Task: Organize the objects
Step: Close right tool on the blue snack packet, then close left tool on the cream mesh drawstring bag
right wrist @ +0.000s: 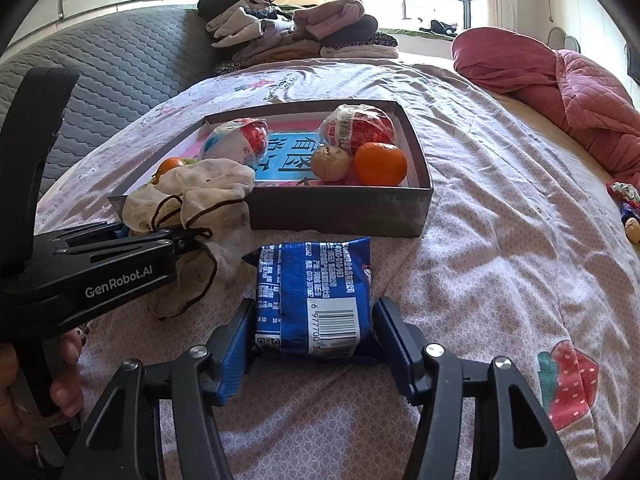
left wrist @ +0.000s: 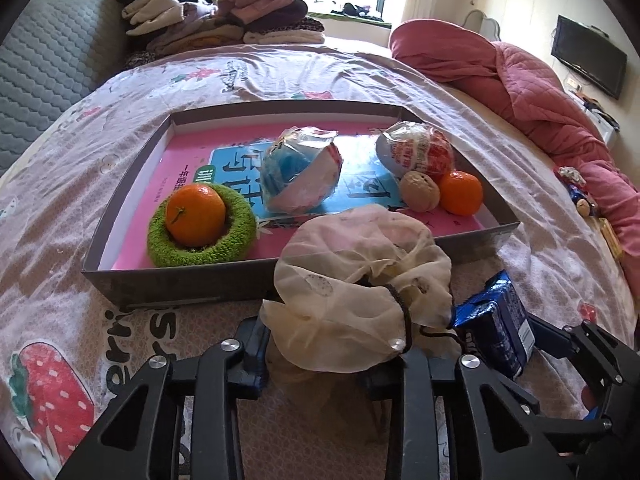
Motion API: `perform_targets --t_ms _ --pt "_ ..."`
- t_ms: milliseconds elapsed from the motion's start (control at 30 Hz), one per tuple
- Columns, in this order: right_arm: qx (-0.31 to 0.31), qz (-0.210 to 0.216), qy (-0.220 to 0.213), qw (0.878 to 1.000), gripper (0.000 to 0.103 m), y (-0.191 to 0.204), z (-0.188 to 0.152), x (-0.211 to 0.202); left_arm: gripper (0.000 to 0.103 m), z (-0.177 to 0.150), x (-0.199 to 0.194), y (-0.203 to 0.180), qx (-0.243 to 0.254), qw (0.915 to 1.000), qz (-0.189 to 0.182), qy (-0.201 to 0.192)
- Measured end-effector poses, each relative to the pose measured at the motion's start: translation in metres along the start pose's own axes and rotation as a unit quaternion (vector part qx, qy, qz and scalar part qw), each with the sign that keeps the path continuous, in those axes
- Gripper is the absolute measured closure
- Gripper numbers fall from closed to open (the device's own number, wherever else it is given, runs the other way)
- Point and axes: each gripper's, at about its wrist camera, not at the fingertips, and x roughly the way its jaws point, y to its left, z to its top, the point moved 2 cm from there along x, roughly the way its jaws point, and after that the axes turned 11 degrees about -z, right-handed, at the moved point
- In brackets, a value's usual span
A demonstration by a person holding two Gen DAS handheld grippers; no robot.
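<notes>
box [right wrist: 340, 208] in the middle of the frame already holds oranges and wrapped snacks, while outside it at the bottom the left gripper [left wrist: 320, 344] pinches the cloth bag [left wrist: 360, 280] and the right gripper [right wrist: 314, 332] squeezes the blue packet [right wrist: 316, 292].

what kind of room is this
Most likely a home bedroom: the work surface is a bed with a printed sheet, folded clothes are stacked by the padded headboard, and a pink quilt is bunched at one side.
</notes>
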Motion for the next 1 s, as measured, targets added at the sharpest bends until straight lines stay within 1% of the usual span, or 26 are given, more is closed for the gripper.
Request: perform_targets --t_ms 100,333,600,1000 --pt "-0.002 0.000 0.000 1.000 0.044 0.000 -0.001 0.000 0.081 0.000 0.000 -0.001 0.001 1.0000 -0.001 0.000" --pt "-0.006 0.001 0.000 1.000 0.047 0.000 -0.001 0.000 0.086 -0.001 -0.002 0.003 -0.001 1.0000 -0.009 -0.001" --pt "-0.004 0.005 -0.005 1.000 0.048 -0.001 0.000 -0.002 0.089 -0.004 -0.008 0.007 -0.008 0.9997 -0.024 -0.004" --pt "-0.001 0.009 -0.014 1.000 0.051 -0.003 0.001 -0.006 0.090 -0.011 -0.030 0.014 -0.008 0.9998 -0.015 -0.006"
